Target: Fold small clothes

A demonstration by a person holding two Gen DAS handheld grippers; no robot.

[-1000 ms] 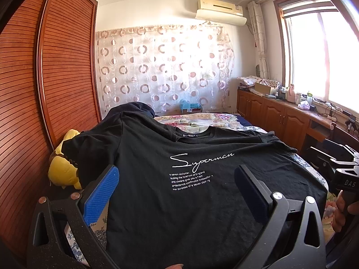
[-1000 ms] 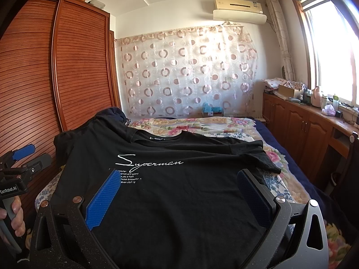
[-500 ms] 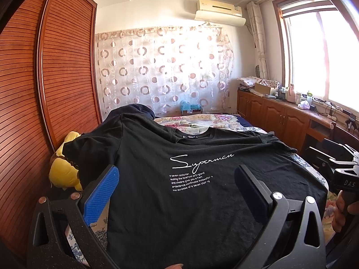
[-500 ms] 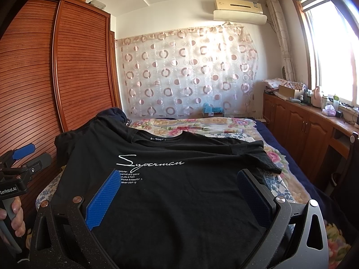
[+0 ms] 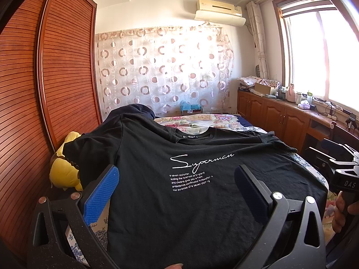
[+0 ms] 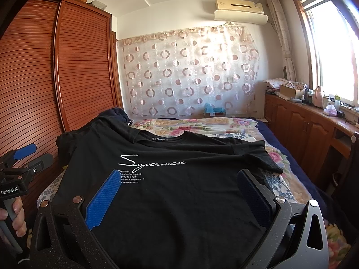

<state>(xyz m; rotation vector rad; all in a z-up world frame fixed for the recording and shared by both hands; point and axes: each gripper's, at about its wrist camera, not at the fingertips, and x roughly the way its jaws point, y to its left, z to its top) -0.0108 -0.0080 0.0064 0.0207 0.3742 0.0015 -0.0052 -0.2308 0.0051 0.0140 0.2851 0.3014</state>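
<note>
Looking along your left hand-held gripper (image 5: pixel 177 192), you have its jaws spread wide and holding nothing, one blue pad (image 5: pixel 101 195) over the shirt's left edge and the other over the black cloth. The black T-shirt (image 5: pixel 190 201) lies spread face up on the bed (image 5: pixel 202 121), its white "Superman" print readable and its collar pointing away from you toward the dotted curtain (image 5: pixel 161 67). A yellow soft toy (image 5: pixel 64 170) sits just beside the shirt's left sleeve, against the slatted wardrobe (image 5: pixel 44 89). At the right edge your other hand (image 5: pixel 343 208) grips the second tool's handle.

From the right wrist, your right hand-held gripper (image 6: pixel 179 197) is likewise spread and empty, both pads above the shirt's lower half; whether they touch the cloth is hard to tell from this angle. The T-shirt (image 6: pixel 179 201) covers the near part of the floral bed (image 6: pixel 224 125), one sleeve reaching right onto the quilt. Your left hand (image 6: pixel 15 217) holds its handle at the far left.
</note>
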